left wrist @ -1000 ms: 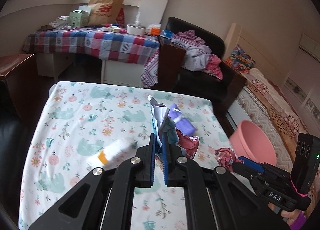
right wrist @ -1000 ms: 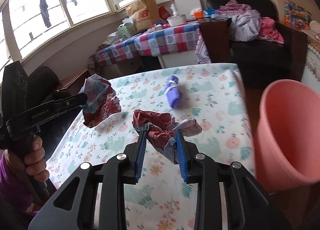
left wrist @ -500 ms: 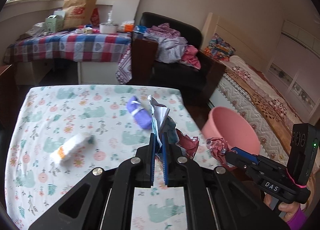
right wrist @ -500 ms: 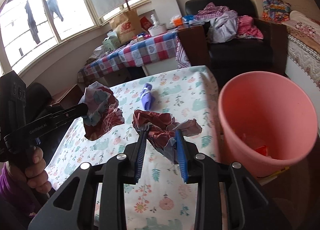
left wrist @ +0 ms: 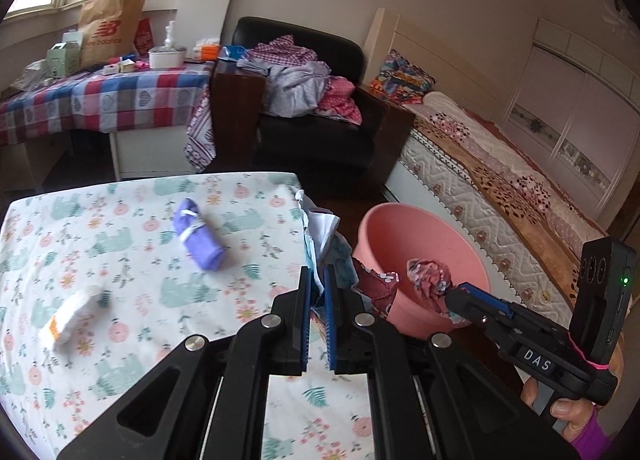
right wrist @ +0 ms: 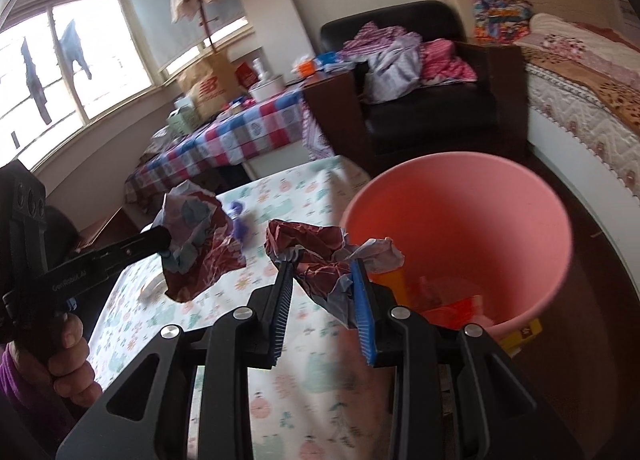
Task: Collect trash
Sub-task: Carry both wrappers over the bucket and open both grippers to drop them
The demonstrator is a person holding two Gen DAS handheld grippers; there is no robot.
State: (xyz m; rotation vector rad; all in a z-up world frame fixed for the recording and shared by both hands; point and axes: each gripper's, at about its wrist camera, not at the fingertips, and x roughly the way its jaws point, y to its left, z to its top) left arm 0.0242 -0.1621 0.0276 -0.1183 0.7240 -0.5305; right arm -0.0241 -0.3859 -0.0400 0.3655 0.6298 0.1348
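My left gripper [left wrist: 317, 276] is shut on a crumpled wrapper [left wrist: 324, 232], white, teal and dark red, held above the table's right edge; it also shows in the right wrist view [right wrist: 196, 244]. My right gripper [right wrist: 322, 272] is shut on a crumpled dark red and grey wrapper [right wrist: 316, 256], held just left of the pink bucket [right wrist: 516, 196]. In the left wrist view this wad [left wrist: 430, 276] hangs over the bucket's [left wrist: 396, 228] near rim. A purple packet [left wrist: 198, 234] and a white and orange packet [left wrist: 74, 318] lie on the floral table [left wrist: 120, 220].
The bucket stands on the floor beside the table's right edge, with orange and red trash [right wrist: 452, 308] inside. A bed [left wrist: 500, 188] lies to the right. A black armchair [left wrist: 320, 120] with clothes and a checked table [left wrist: 100, 104] stand behind.
Both grippers have swung right with their wrappers toward the pink bucket. The right gripper's wad has reached the bucket's rim; the bucket fills more of both views.
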